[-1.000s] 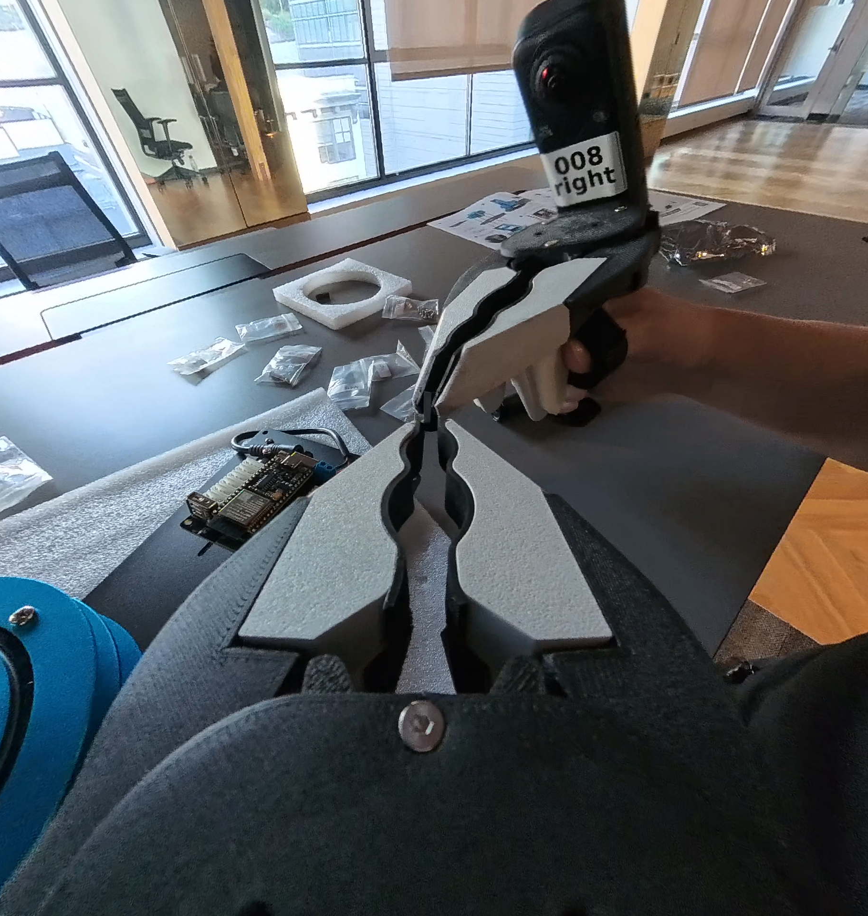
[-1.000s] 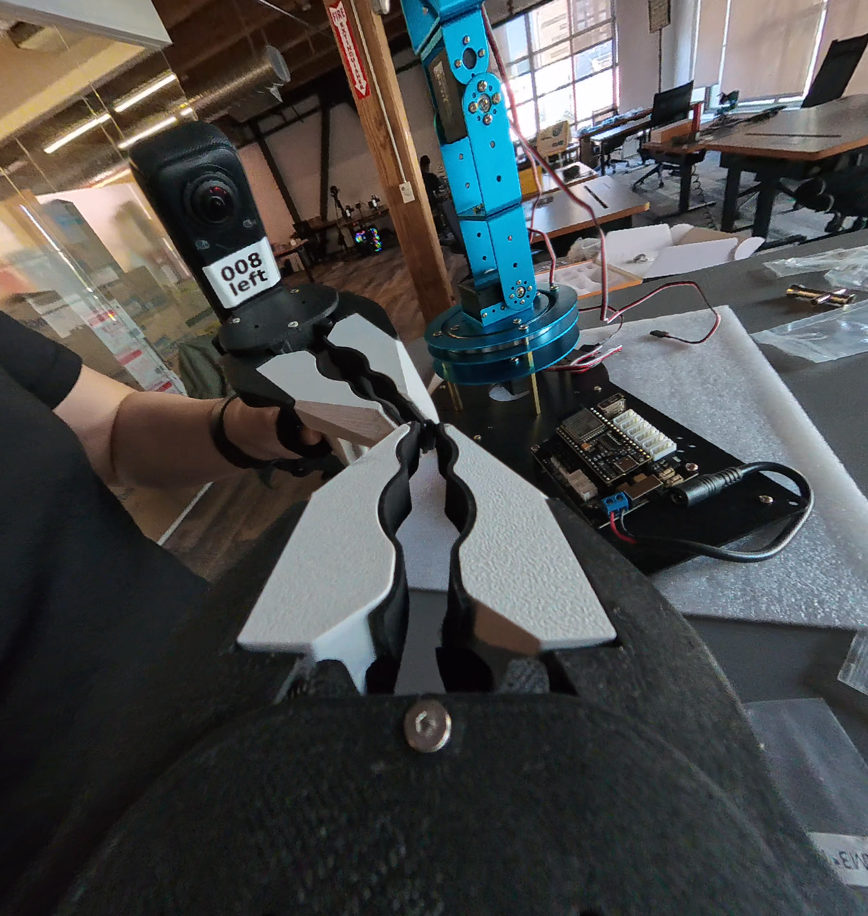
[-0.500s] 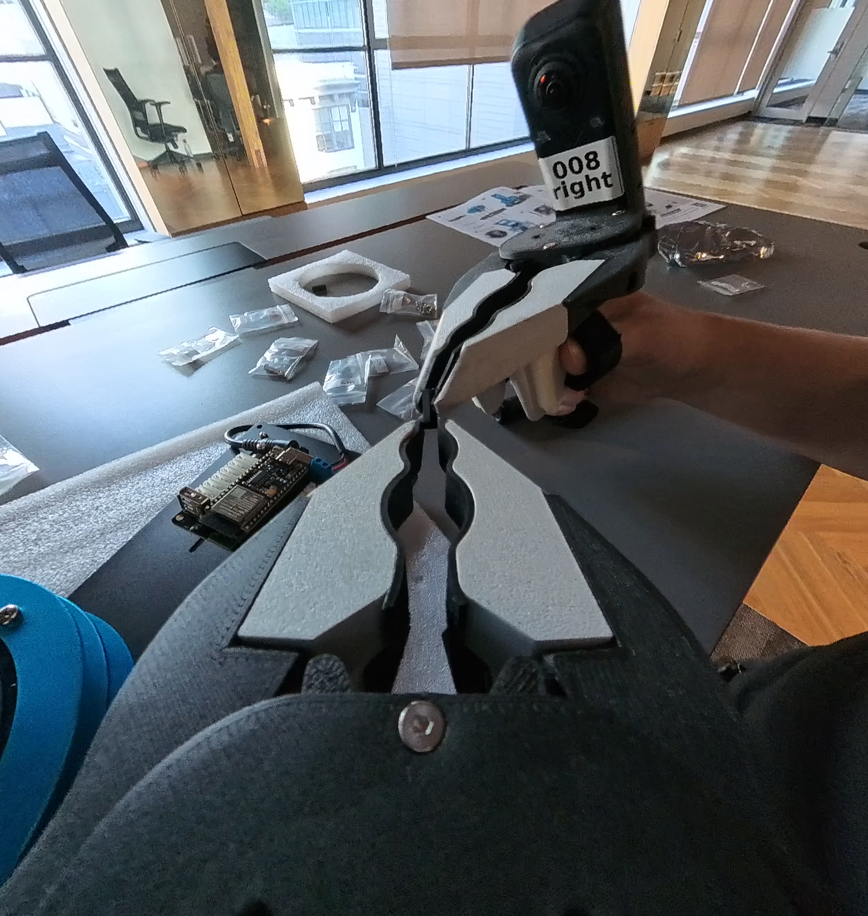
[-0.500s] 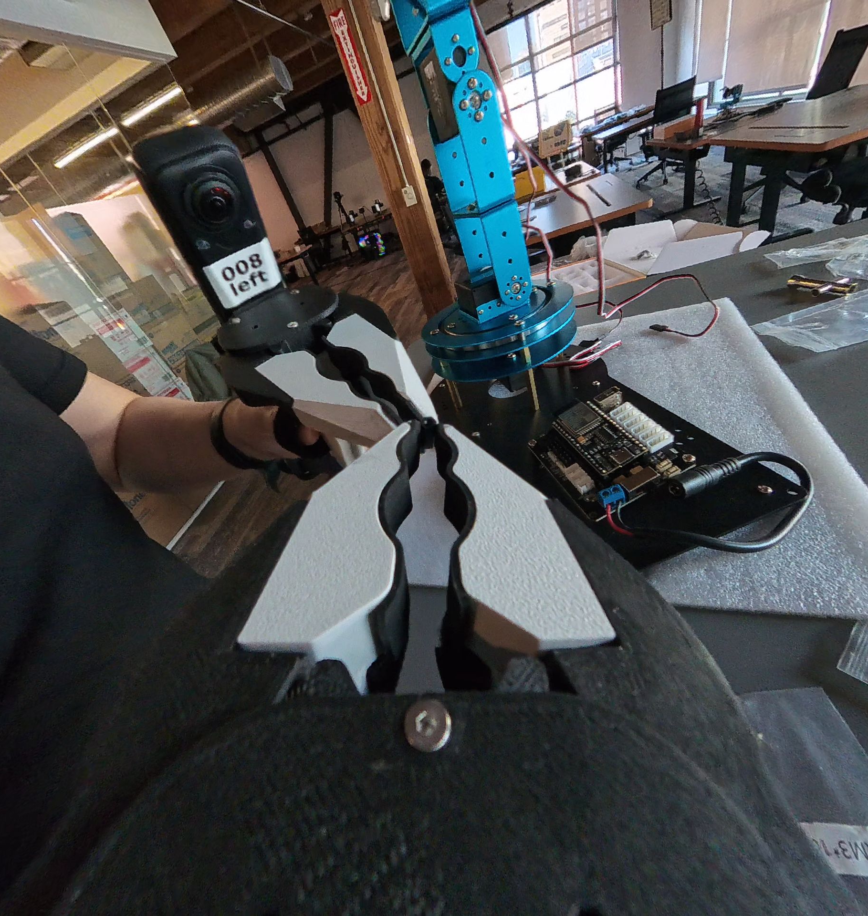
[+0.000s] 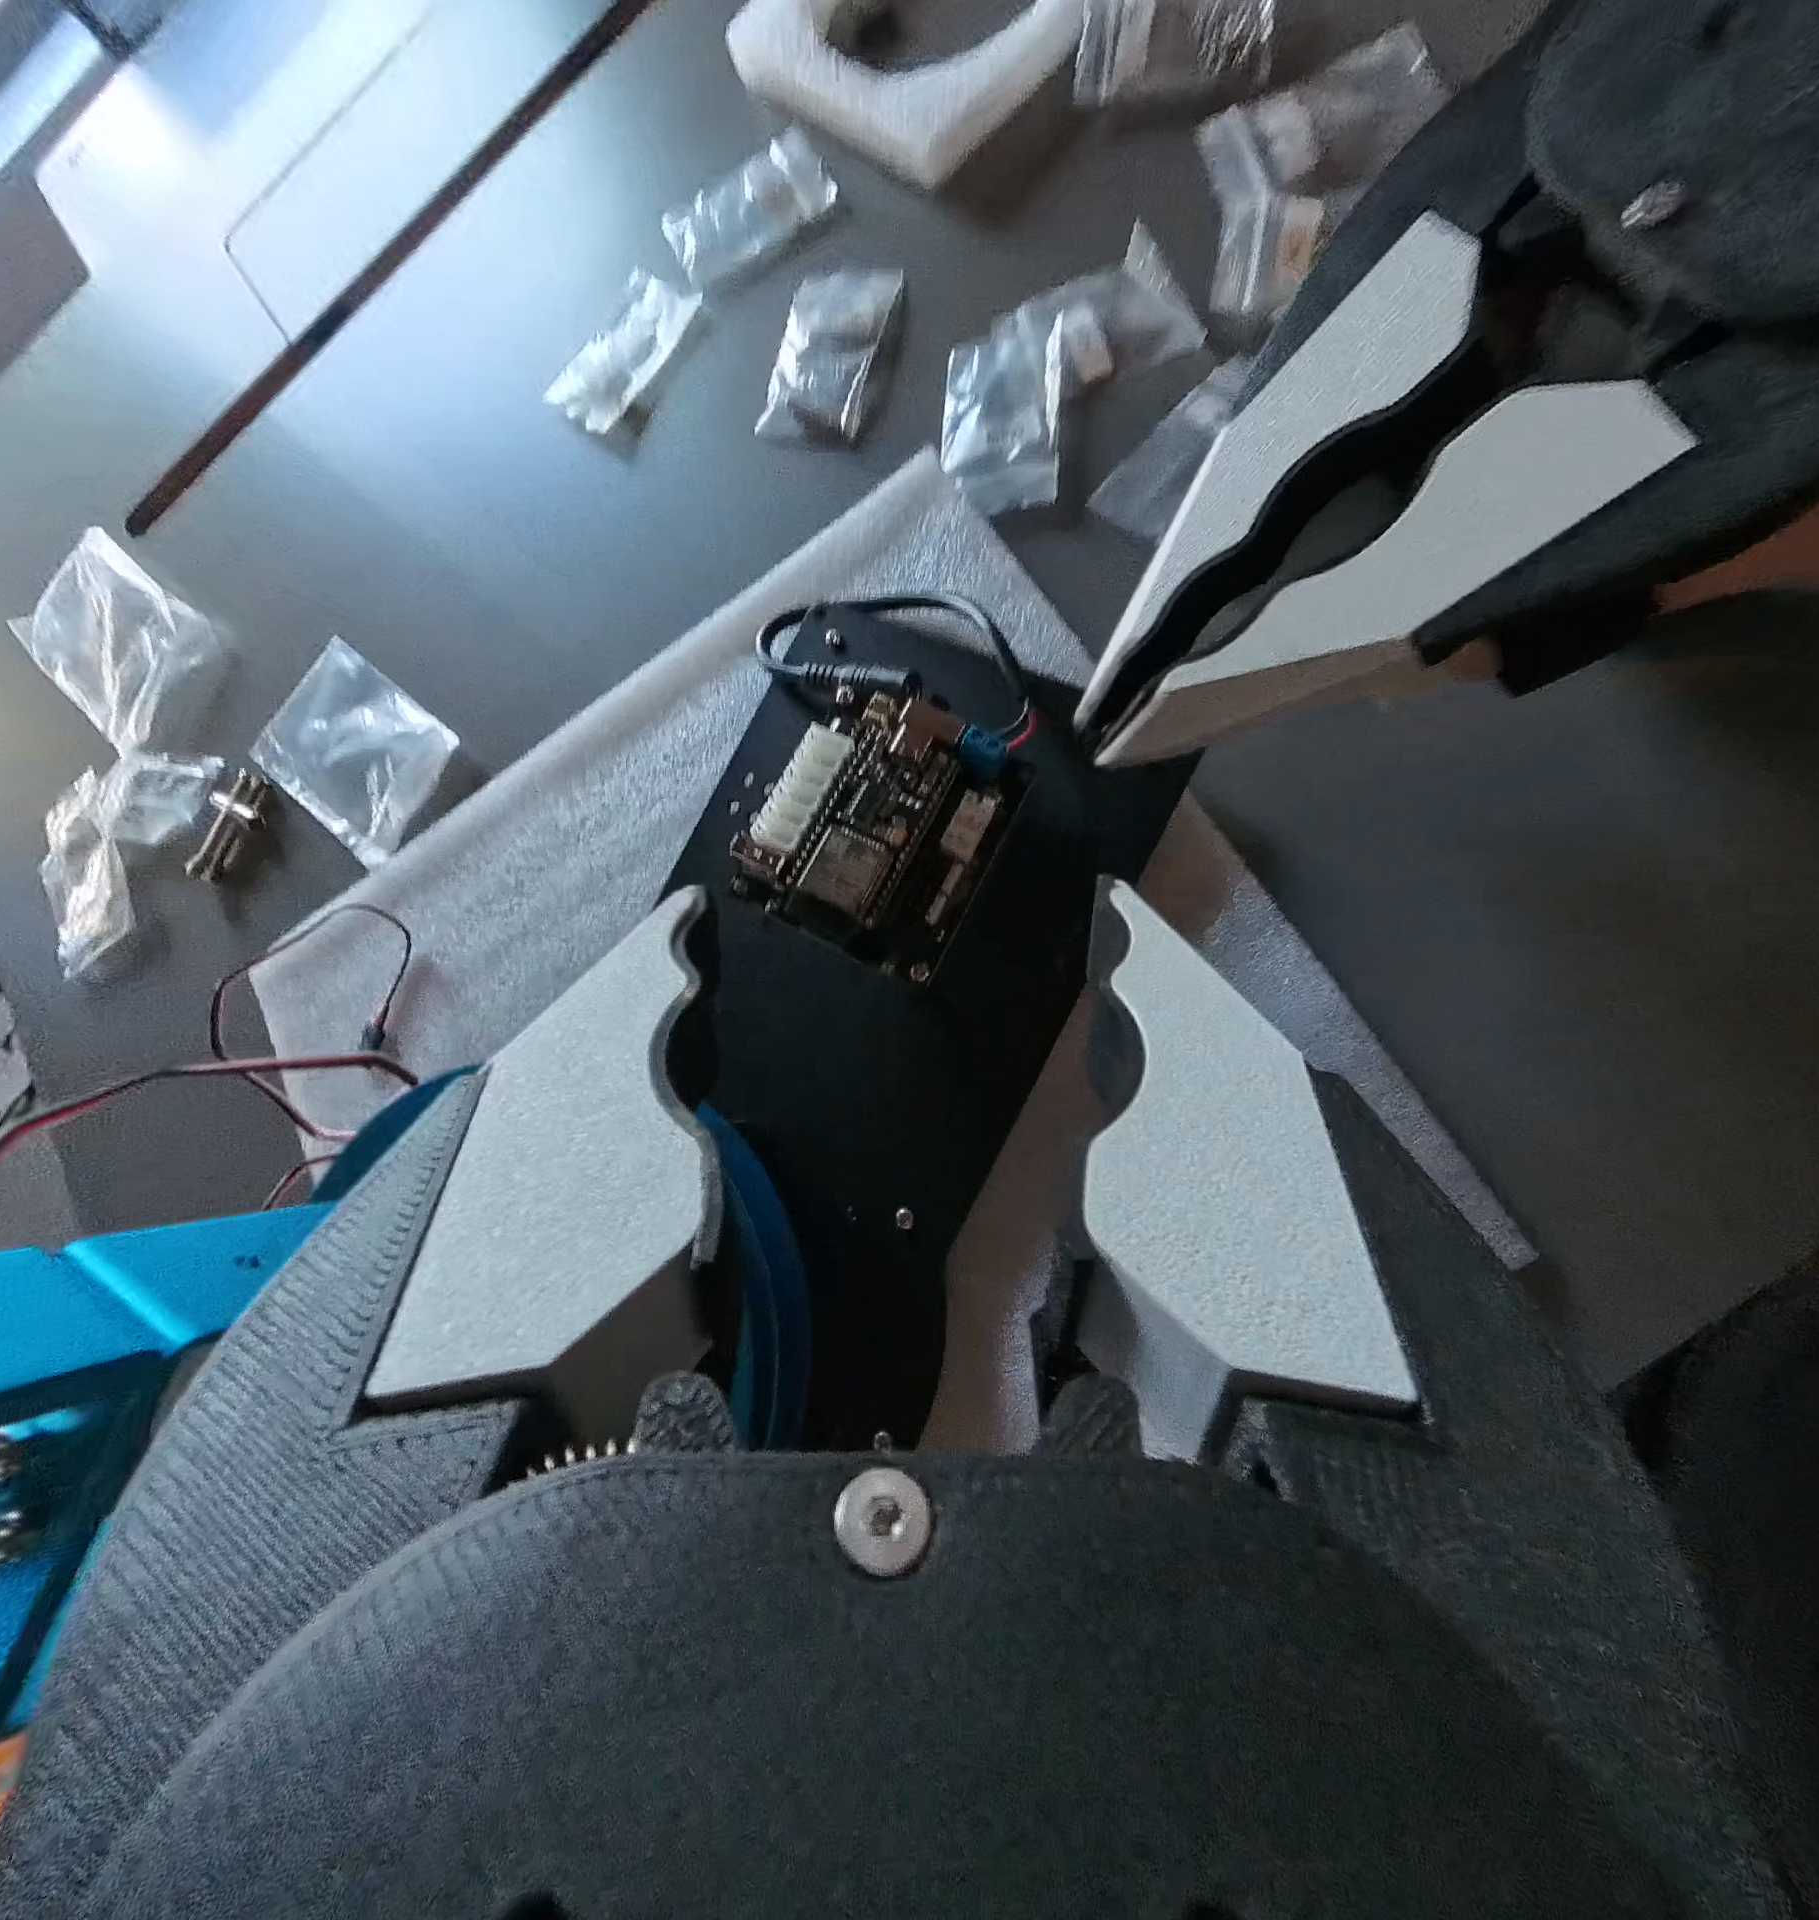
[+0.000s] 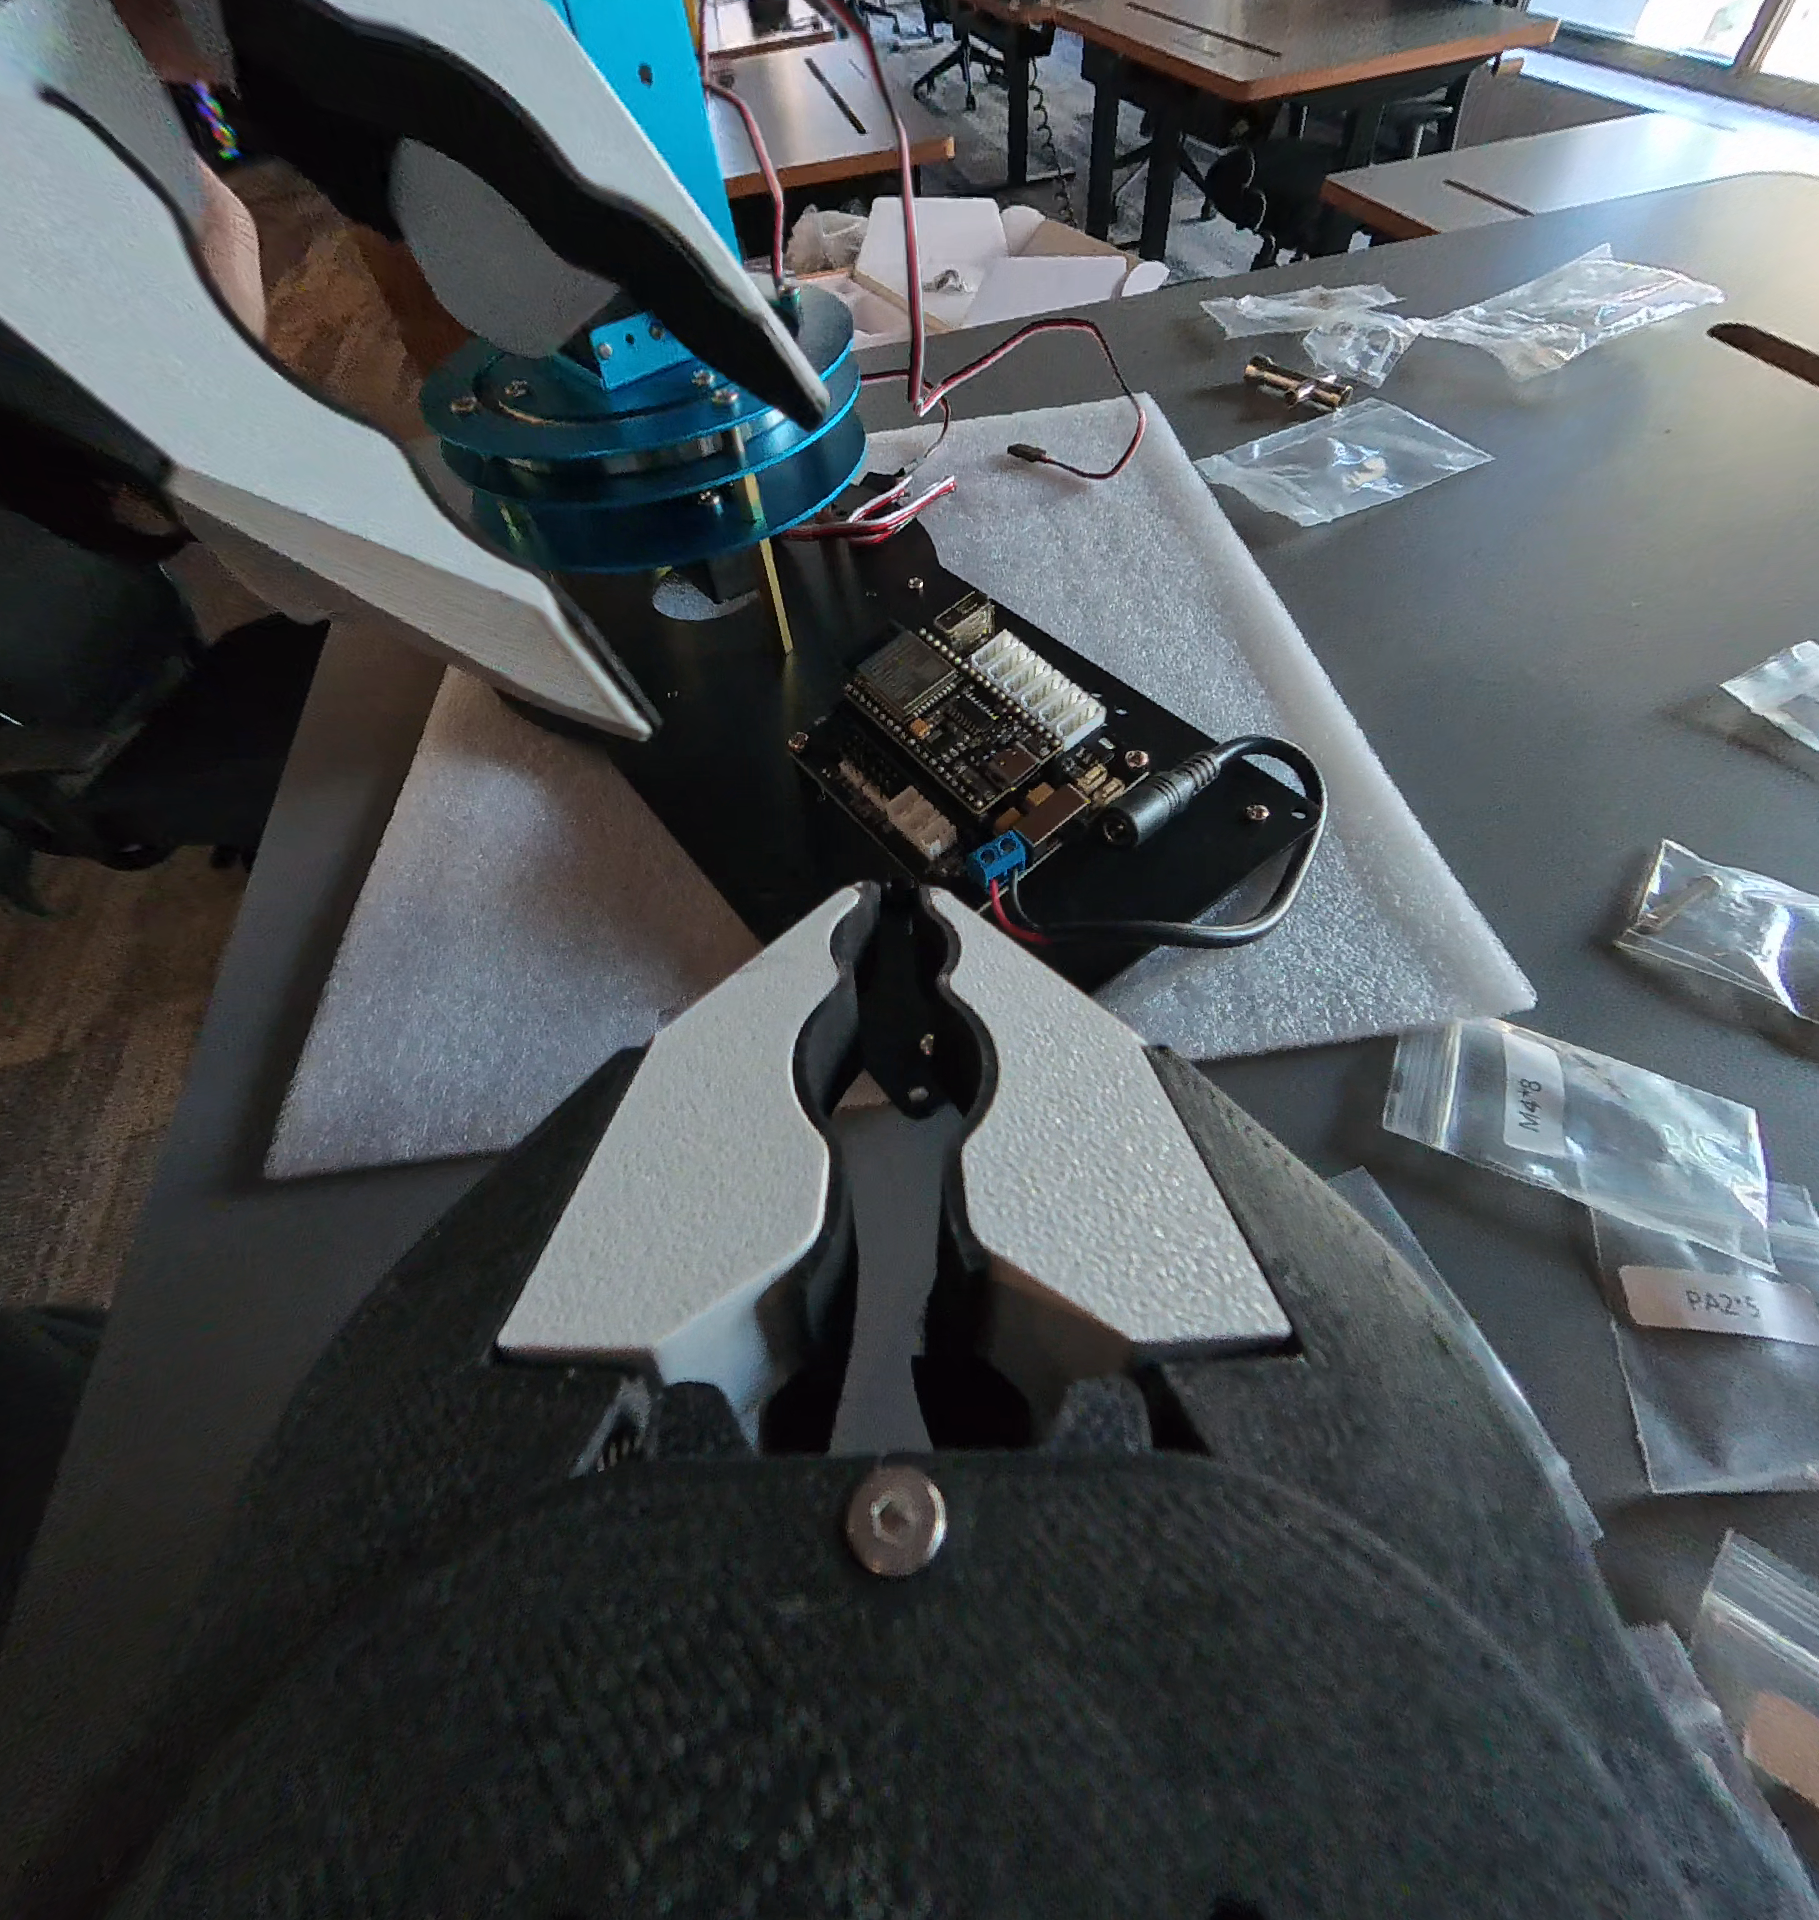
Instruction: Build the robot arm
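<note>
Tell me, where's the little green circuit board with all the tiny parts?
The circuit board sits on the black plate, between the blue round base and the black plug, just ahead of the right gripper.

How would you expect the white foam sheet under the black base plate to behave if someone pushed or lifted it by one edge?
The white foam sheet looks thin and soft, so it would likely flex rather than stay stiff. It is probably very light. But the black base plate carrying the blue arm base rests on it, so a push would likely buckle its edge, not slide it.

Office-like robotics workspace: desks (image 6: 1248, 42), circuit board (image 6: 972, 727), parts bags (image 6: 1570, 1122).
</note>
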